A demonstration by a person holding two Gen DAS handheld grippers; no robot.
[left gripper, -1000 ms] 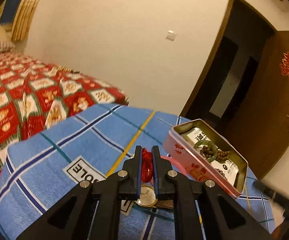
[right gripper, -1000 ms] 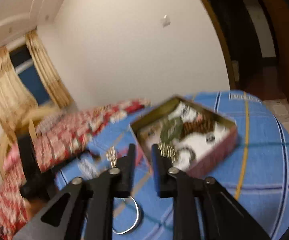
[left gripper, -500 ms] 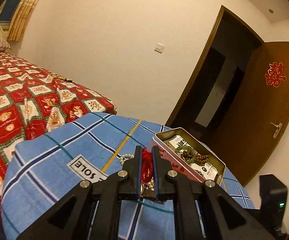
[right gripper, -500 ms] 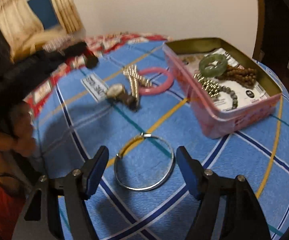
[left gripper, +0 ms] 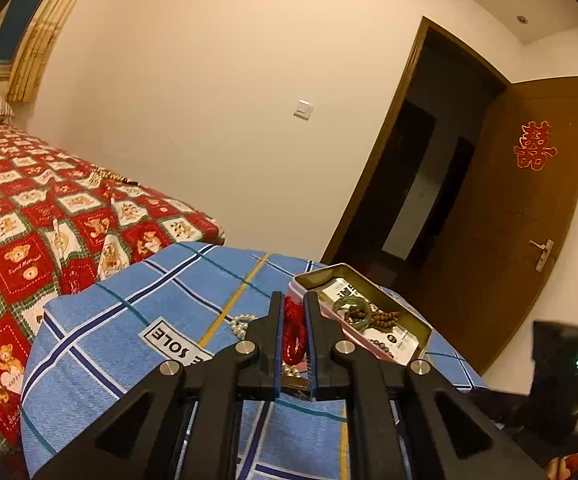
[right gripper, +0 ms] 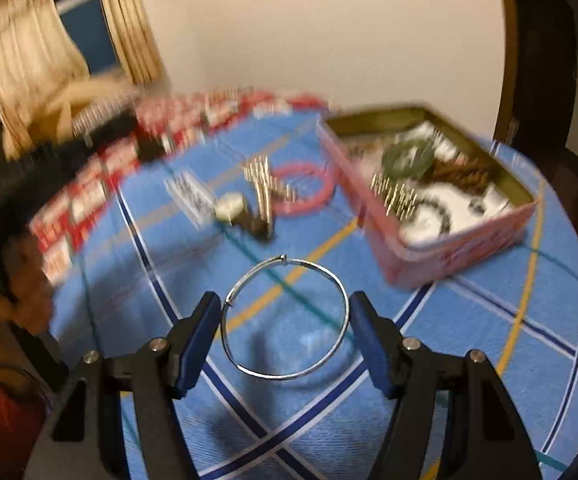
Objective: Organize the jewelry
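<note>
My left gripper (left gripper: 292,300) is shut on a red beaded bracelet (left gripper: 293,336) and holds it above the blue checked cloth, just left of the pink tin (left gripper: 423,346). The tin (right gripper: 461,246) holds a green bangle (right gripper: 407,156), brown beads (right gripper: 463,174) and other pieces. My right gripper (right gripper: 283,304) is open, its fingers either side of a thin silver bangle (right gripper: 285,316) lying on the cloth. A pink bangle (right gripper: 303,192), a watch (right gripper: 231,208) and a pearl strand (left gripper: 243,324) lie on the cloth.
The round table is covered by a blue checked cloth (right gripper: 509,340). A bed with a red patterned quilt (left gripper: 29,232) stands to the left. An open brown door (left gripper: 529,220) is behind the tin. A black device (left gripper: 557,364) sits at the right.
My right gripper has opened wide and moved down and forward so its fingers flank the silver bangle. My left gripper has risen with the red bracelet still in it.
</note>
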